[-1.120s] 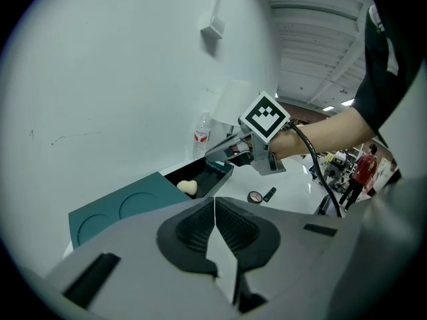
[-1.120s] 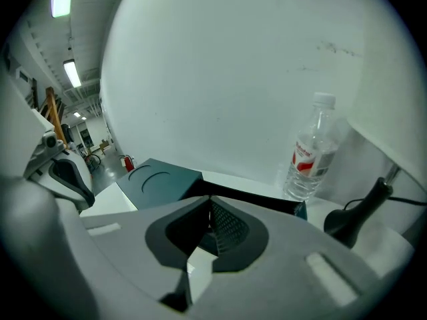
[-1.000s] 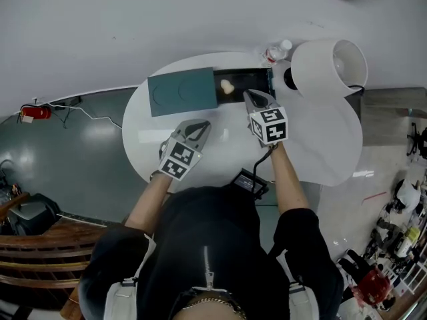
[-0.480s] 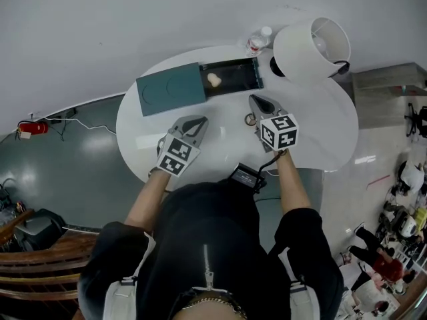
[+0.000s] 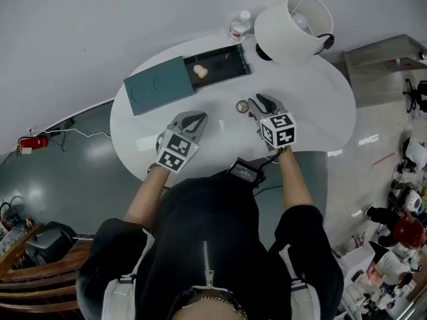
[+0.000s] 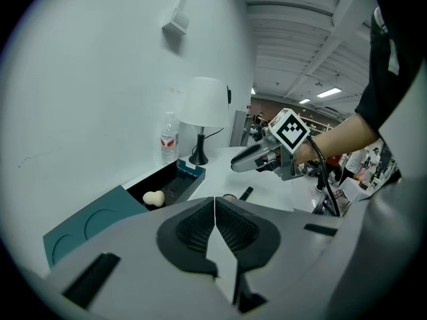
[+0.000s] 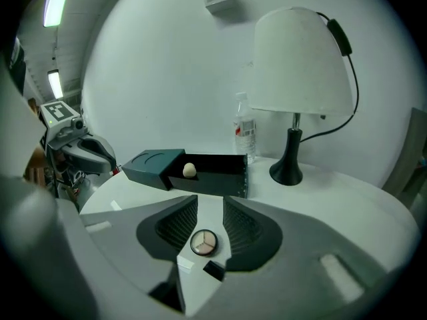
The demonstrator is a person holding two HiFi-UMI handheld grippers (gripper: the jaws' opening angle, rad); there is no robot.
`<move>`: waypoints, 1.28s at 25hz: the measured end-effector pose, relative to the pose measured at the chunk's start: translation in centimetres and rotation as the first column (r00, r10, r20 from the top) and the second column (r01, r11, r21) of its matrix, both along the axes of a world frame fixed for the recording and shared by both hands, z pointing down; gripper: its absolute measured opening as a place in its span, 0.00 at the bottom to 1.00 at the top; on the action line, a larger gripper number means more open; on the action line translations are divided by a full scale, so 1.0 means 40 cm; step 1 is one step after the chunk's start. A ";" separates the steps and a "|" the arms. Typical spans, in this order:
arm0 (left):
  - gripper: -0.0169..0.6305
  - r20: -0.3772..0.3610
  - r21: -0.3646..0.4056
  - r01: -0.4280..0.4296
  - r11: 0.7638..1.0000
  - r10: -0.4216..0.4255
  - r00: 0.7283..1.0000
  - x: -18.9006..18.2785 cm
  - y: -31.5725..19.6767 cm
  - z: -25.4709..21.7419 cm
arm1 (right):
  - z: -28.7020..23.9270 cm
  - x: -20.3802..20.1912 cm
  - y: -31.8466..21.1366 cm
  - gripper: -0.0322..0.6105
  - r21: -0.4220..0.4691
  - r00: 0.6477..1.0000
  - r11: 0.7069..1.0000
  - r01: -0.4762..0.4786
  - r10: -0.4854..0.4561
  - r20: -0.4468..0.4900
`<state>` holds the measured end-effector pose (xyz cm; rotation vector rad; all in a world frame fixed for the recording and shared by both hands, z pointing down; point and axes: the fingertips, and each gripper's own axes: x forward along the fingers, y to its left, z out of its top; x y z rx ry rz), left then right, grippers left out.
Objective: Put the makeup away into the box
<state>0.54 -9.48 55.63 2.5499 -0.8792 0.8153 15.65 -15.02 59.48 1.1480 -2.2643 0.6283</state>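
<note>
The box is a black tray slid out of a teal sleeve at the table's far side. A cream sponge lies in the tray. A round compact rests on the white table, just left of my right gripper. In the right gripper view the compact lies between the opening jaws, and the pads stay off it. A small black piece lies beside it. My left gripper hovers over the table's middle, shut and empty, its jaws meeting.
A white lamp and a water bottle stand at the back right, behind the tray. A black device with a cable sits at the table's near edge. The table edge drops to a grey floor on all sides.
My right gripper has drawn back from the tray toward the near side and its jaws have parted over the compact. The left gripper has shifted slightly and stays shut.
</note>
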 end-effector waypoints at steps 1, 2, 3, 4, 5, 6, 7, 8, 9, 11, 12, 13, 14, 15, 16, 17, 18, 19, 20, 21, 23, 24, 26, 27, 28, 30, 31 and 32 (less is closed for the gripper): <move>0.05 0.001 0.000 -0.009 1.000 0.009 1.000 0.006 0.003 0.000 | 0.007 0.007 0.010 0.24 -0.001 1.000 1.000 0.005 -0.005 -0.005; 0.05 0.003 0.001 -0.017 1.000 0.017 1.000 0.012 0.006 0.001 | 0.013 0.012 0.019 0.25 0.002 1.000 1.000 0.019 -0.019 -0.012; 0.05 0.006 0.001 -0.025 1.000 0.025 1.000 0.018 0.009 0.002 | 0.019 0.016 0.030 0.26 0.010 0.999 0.999 0.041 -0.041 -0.024; 0.05 0.008 0.001 -0.032 0.999 0.032 0.999 0.023 0.013 0.003 | 0.027 0.020 0.043 0.27 0.015 0.997 0.998 0.069 -0.068 -0.044; 0.05 0.009 -0.001 -0.037 0.999 0.037 0.999 0.028 0.017 0.004 | 0.036 0.026 0.056 0.28 0.016 0.993 0.995 0.096 -0.095 -0.067; 0.05 0.011 -0.002 -0.041 0.999 0.041 0.999 0.031 0.020 0.005 | 0.047 0.033 0.069 0.28 0.010 0.989 0.993 0.119 -0.117 -0.090; 0.05 0.012 -0.002 -0.043 0.999 0.043 0.999 0.034 0.022 0.005 | 0.058 0.041 0.081 0.28 0.000 0.985 0.991 0.135 -0.134 -0.108; 0.05 0.014 -0.003 -0.044 0.999 0.044 0.999 0.035 0.024 0.006 | 0.070 0.050 0.091 0.28 -0.013 0.982 0.989 0.146 -0.147 -0.123; 0.05 0.015 -0.003 -0.045 0.999 0.045 0.999 0.035 0.025 0.006 | 0.082 0.058 0.100 0.28 -0.025 0.978 0.988 0.154 -0.156 -0.137; 0.05 0.020 -0.006 -0.046 0.999 0.046 0.999 0.033 0.028 0.008 | 0.105 0.073 0.118 0.28 -0.046 0.970 0.984 0.172 -0.177 -0.166; 0.05 0.023 -0.008 -0.046 0.999 0.046 0.999 0.032 0.030 0.010 | 0.115 0.078 0.126 0.28 -0.055 0.965 0.982 0.183 -0.190 -0.182; 0.05 0.024 -0.011 -0.046 0.999 0.046 0.999 0.032 0.030 0.011 | 0.126 0.081 0.132 0.28 -0.064 0.958 0.978 0.198 -0.207 -0.200; 0.05 0.026 -0.013 -0.046 0.999 0.046 0.999 0.032 0.032 0.013 | 0.134 0.081 0.138 0.28 -0.071 0.948 0.973 0.220 -0.230 -0.221; 0.05 0.028 -0.016 -0.045 0.999 0.046 0.999 0.032 0.034 0.016 | 0.142 0.078 0.145 0.28 -0.077 0.933 0.965 0.251 -0.262 -0.247; 0.05 0.029 -0.019 -0.045 0.999 0.045 0.999 0.032 0.036 0.019 | 0.151 0.075 0.151 0.28 -0.081 0.914 0.955 0.286 -0.297 -0.277; 0.05 0.030 -0.022 -0.044 0.999 0.045 0.999 0.032 0.038 0.021 | 0.162 0.073 0.157 0.28 -0.088 0.892 0.943 0.320 -0.331 -0.307; 0.05 0.032 -0.024 -0.044 0.999 0.045 0.998 0.033 0.040 0.023 | 0.175 0.074 0.163 0.28 -0.100 0.871 0.932 0.348 -0.361 -0.333; 0.05 0.034 -0.026 -0.044 0.999 0.045 0.998 0.034 0.042 0.025 | 0.187 0.074 0.168 0.28 -0.111 0.853 0.923 0.369 -0.383 -0.353; 0.05 0.035 -0.028 -0.044 0.999 0.045 0.998 0.034 0.044 0.026 | 0.196 0.074 0.170 0.28 -0.117 0.840 0.916 0.383 -0.399 -0.367; 0.05 0.036 -0.029 -0.044 0.999 0.045 0.998 0.034 0.045 0.027 | 0.202 0.074 0.170 0.28 -0.120 0.831 0.912 0.393 -0.408 -0.377; 0.05 0.038 -0.029 -0.041 0.999 0.042 0.998 0.033 0.045 0.027 | 0.212 0.075 0.163 0.28 -0.126 0.812 0.904 0.410 -0.424 -0.401; 0.05 0.039 -0.030 -0.038 0.999 0.039 0.998 0.031 0.045 0.027 | 0.220 0.078 0.161 0.28 -0.135 0.793 0.895 0.424 -0.439 -0.422; 0.05 0.042 -0.032 -0.032 0.999 0.033 0.999 0.027 0.046 0.030 | 0.242 0.087 0.161 0.28 -0.169 0.739 0.870 0.464 -0.485 -0.468; 0.05 0.042 -0.033 -0.027 0.999 0.029 0.999 0.025 0.047 0.031 | 0.250 0.089 0.163 0.28 -0.185 0.714 0.856 0.483 -0.507 -0.482; 0.05 0.042 -0.034 -0.022 0.999 0.024 0.999 0.022 0.048 0.032 | 0.255 0.089 0.164 0.28 -0.195 0.696 0.845 0.498 -0.523 -0.491; 0.05 0.043 -0.037 -0.013 0.999 0.015 0.999 0.017 0.048 0.034 | 0.261 0.088 0.160 0.25 -0.209 0.673 0.830 0.517 -0.545 -0.499; 0.05 0.043 -0.039 -0.010 0.999 0.011 0.999 0.015 0.048 0.036 | 0.264 0.087 0.159 0.24 -0.219 0.665 0.824 0.523 -0.555 -0.499; 0.05 0.044 -0.041 -0.006 0.999 0.008 0.999 0.013 0.047 0.038 | 0.268 0.085 0.158 0.23 -0.230 0.658 0.817 0.529 -0.566 -0.497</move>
